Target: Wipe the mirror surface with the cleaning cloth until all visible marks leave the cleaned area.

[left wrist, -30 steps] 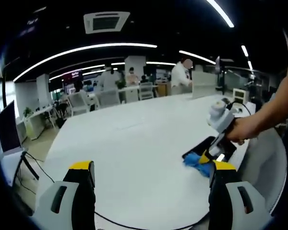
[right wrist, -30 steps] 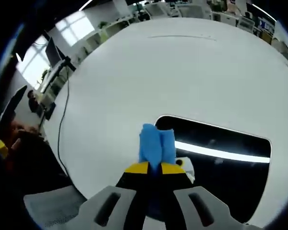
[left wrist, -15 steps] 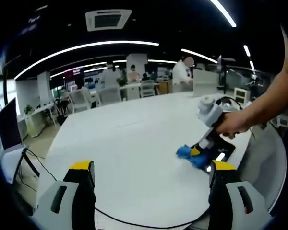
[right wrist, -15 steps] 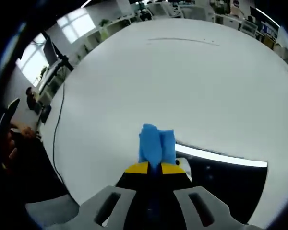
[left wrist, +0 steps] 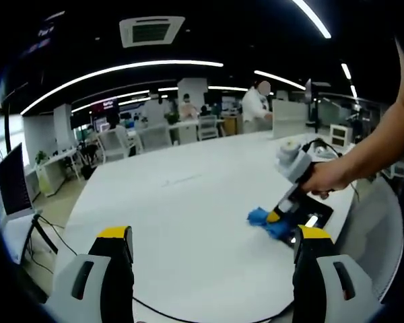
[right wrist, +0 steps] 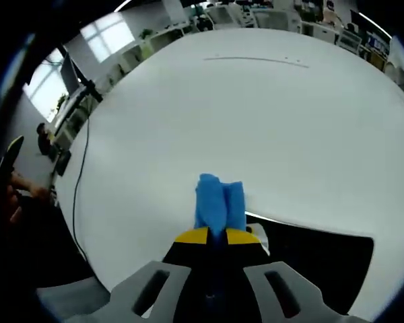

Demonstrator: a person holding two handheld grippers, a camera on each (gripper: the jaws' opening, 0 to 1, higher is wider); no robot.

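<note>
Mirror [right wrist: 316, 259] glass, lying flat on the white desk [right wrist: 256, 114], is being wiped at its edge with the blue cloth [right wrist: 219, 202], which is being clenched in the right gripper [right wrist: 219, 237]. The left gripper [left wrist: 209, 235] is being held released, grasping nothing. Whether marks are left cannot be told; wiping is judged unfinished.

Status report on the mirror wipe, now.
Right tongs shut on blue cloth, at mirror edge. Left tongs open, idle above table. Nothing in the way.
</note>
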